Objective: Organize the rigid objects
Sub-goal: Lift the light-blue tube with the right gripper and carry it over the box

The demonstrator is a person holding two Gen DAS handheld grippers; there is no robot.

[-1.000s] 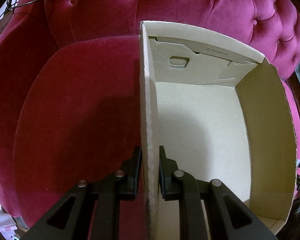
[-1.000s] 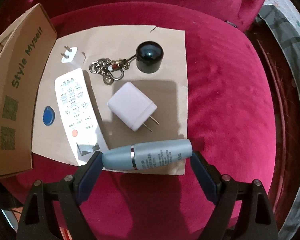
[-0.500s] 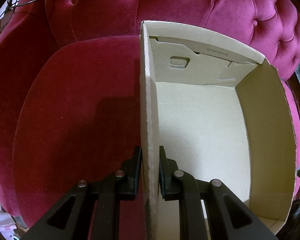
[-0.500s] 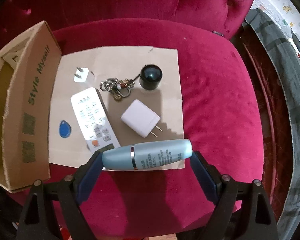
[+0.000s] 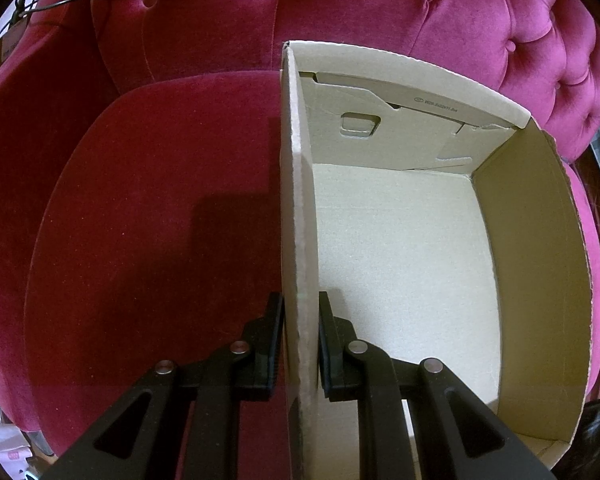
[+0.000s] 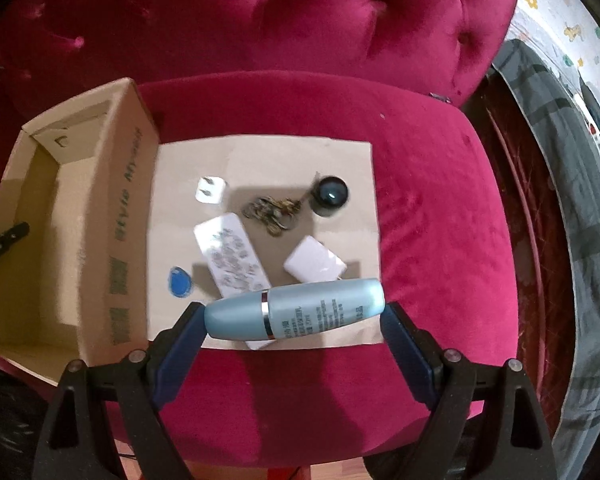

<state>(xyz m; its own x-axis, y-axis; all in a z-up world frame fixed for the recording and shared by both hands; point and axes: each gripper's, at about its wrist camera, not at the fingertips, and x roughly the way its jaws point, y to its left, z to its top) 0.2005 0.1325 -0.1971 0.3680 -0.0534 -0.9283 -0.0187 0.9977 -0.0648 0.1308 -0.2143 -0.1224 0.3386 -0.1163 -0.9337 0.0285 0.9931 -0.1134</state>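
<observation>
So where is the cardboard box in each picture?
Left wrist view: the cardboard box fills the middle and right, seen from above, with the left gripper shut on its near side wall.
Right wrist view: the same box stands at the left edge, beside the brown paper sheet.
Shared landmark: the red velvet chair seat under it.

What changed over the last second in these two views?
The right hand-held gripper rose with the blue bottle clamped lengthwise, bringing the cardboard box into fuller view. The left hand-held gripper stayed pinched on the box wall; the items on the paper stayed put.
</observation>
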